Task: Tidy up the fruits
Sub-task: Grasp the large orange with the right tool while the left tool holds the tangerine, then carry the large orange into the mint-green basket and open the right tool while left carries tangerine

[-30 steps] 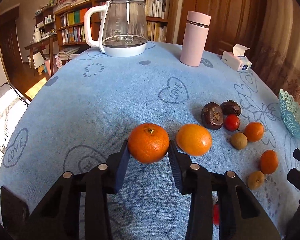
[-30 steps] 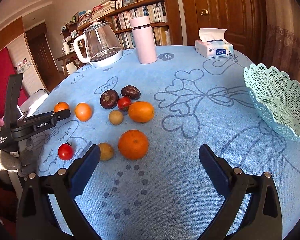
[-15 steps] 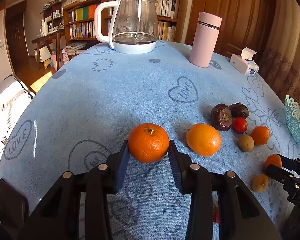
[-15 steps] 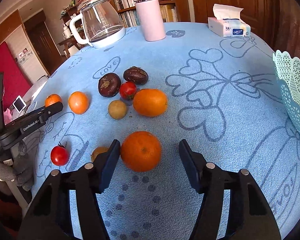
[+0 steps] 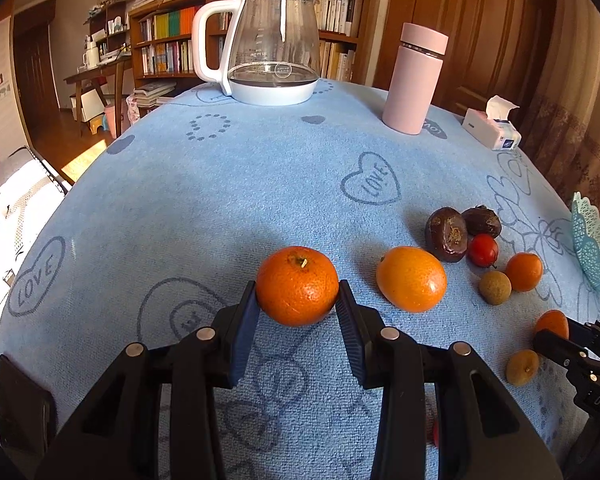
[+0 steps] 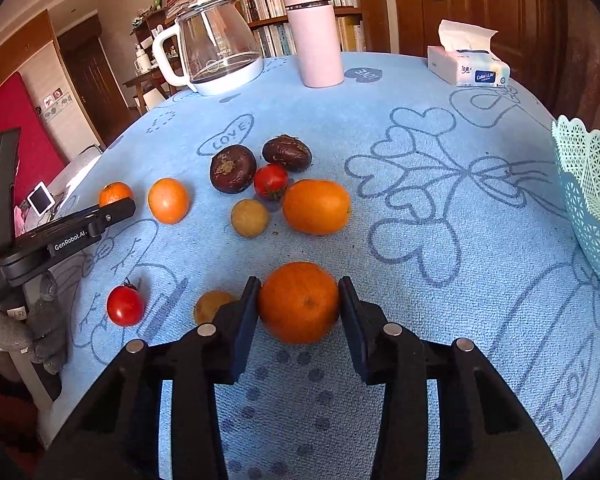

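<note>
Fruit first: round orange tangerine with a green stem scar (image 5: 297, 286), clamped at its widest part in the left gripper (image 5: 297, 304); second round orange tangerine (image 6: 298, 302), low over the blue towelling counter (image 6: 440, 208), pinched at its middle as the right gripper (image 6: 298, 306) just finished closing. Judged light, rounded, soft-skinned, prone to roll or bruise; best held across the widest part, gently. Just beside, a small brown longan (image 6: 210, 306); further off, a red cherry tomato (image 6: 125, 305); at the right edge, a pale turquoise lattice basket (image 6: 588, 184).
</note>
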Demonstrator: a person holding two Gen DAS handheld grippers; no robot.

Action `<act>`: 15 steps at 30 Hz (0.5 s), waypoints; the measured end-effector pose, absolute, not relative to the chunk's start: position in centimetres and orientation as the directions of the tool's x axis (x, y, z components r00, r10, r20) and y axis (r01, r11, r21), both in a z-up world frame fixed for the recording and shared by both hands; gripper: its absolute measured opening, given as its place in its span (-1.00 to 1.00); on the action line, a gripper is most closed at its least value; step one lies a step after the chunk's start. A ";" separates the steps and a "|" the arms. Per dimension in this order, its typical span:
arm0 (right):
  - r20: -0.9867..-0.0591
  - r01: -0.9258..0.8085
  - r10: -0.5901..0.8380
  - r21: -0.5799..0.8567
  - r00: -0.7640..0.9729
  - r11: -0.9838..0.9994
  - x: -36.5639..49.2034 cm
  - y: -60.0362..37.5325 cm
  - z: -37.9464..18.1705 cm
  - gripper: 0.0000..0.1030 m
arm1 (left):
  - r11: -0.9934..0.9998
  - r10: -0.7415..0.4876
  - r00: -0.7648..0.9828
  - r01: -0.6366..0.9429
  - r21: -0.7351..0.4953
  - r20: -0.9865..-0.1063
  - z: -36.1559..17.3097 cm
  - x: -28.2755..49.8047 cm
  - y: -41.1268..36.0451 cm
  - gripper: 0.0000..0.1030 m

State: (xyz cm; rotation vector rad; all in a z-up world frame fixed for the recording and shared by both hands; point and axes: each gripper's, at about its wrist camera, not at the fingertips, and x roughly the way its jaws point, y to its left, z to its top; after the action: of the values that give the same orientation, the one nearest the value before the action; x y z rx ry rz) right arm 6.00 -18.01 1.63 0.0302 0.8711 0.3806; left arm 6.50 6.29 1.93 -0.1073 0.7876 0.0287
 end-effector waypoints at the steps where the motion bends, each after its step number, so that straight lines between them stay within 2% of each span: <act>1: -0.736 -0.311 0.341 0.185 0.585 0.932 5.9 -18.2 1.7 -0.21 | 0.994 -0.014 0.706 -0.066 -0.086 -0.708 1.9 6.5 6.3 -0.24; 15: -0.674 -0.255 0.350 0.240 0.650 0.937 5.6 -20.9 3.9 -0.20 | 0.993 0.011 0.711 -0.090 -0.076 -0.703 2.0 6.3 6.4 -0.24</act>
State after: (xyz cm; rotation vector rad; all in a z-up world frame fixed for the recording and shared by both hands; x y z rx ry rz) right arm 5.59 -20.86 3.93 0.1280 0.7915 0.3447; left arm 6.31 6.40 2.00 -0.1070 0.7784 0.0560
